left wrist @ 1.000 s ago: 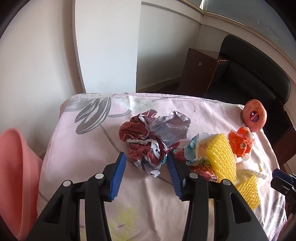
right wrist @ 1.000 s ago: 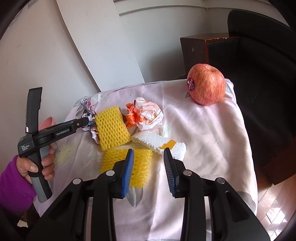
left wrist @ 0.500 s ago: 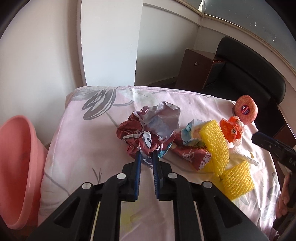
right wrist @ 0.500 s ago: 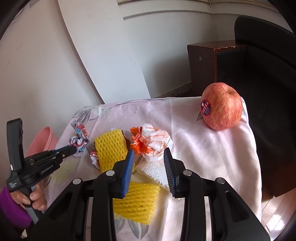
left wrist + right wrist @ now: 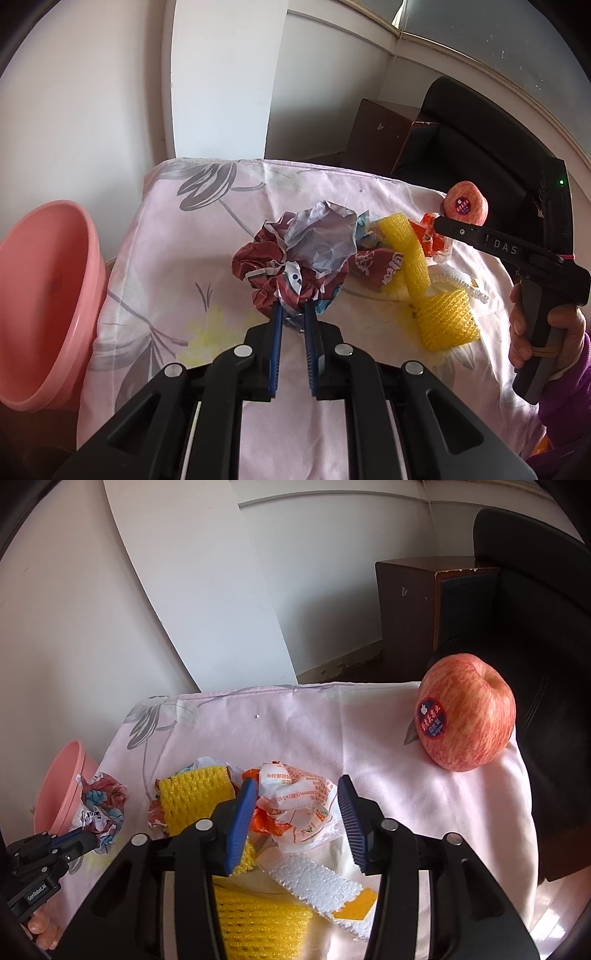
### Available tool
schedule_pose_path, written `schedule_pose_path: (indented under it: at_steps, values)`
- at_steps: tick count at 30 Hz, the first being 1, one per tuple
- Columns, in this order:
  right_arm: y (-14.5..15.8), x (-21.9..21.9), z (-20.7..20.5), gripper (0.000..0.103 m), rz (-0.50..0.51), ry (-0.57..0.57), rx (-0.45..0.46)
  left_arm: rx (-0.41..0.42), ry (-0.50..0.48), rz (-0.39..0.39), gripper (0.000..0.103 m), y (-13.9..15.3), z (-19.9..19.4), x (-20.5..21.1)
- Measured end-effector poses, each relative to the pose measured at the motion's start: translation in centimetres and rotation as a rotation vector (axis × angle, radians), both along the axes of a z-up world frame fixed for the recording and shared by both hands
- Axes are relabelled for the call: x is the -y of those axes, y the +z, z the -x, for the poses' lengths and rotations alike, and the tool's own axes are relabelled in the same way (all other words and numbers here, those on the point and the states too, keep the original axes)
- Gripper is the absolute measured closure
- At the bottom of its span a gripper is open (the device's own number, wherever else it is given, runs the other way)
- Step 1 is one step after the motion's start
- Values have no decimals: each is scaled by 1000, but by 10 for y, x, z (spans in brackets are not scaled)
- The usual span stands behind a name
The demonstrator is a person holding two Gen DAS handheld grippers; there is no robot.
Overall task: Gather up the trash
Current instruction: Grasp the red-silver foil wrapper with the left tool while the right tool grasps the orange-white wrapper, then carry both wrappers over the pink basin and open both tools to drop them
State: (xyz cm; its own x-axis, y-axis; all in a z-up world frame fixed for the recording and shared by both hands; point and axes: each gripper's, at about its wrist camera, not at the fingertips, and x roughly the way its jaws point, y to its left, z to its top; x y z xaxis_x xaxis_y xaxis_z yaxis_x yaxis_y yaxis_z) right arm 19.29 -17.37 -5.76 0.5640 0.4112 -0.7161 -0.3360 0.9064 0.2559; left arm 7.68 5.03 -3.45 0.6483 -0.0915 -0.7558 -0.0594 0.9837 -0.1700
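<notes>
Now my left gripper (image 5: 293, 317) has clamped on the crumpled maroon-and-silver foil wrapper (image 5: 299, 254) lying on the pink floral cloth (image 5: 177, 258), ready for the pink plastic basin (image 5: 40, 295). My right gripper (image 5: 297, 808) has just been widening its jaws, bracketing the crumpled white-and-orange paper wrapper (image 5: 295, 797) without pressing it.

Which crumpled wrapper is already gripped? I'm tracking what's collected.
The dark red wrapper, pinched at its near edge by the left gripper. The orange-and-white wrapper only sits between the right gripper's open fingers.
</notes>
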Motion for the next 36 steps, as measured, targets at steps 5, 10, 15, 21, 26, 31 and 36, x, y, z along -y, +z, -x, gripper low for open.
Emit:
schedule_pose_path:
  at_steps: [5, 10, 15, 21, 26, 31, 36]
  values:
    - [-2, -1, 3, 57, -5, 10, -4, -3, 6, 7, 93, 0, 5, -1]
    - [-4, 0, 11, 74, -4, 5, -13, 8, 17, 13, 92, 4, 11, -3]
    - [8, 5, 27, 75, -28, -20, 26, 26, 29, 20, 92, 10, 17, -5]
    - [37, 7, 51, 75, -53, -28, 98, 57, 32, 27, 93, 19, 26, -7]
    - [48, -3, 69, 75, -53, -3, 118, 90, 40, 1, 92, 30, 38, -6]
    - [54, -19, 85, 75, -43, 28, 143, 110, 59, -28, 92, 39, 49, -7]
    - [66, -39, 97, 75, -37, 77, 168, 120, 95, -37, 92, 42, 60, -16]
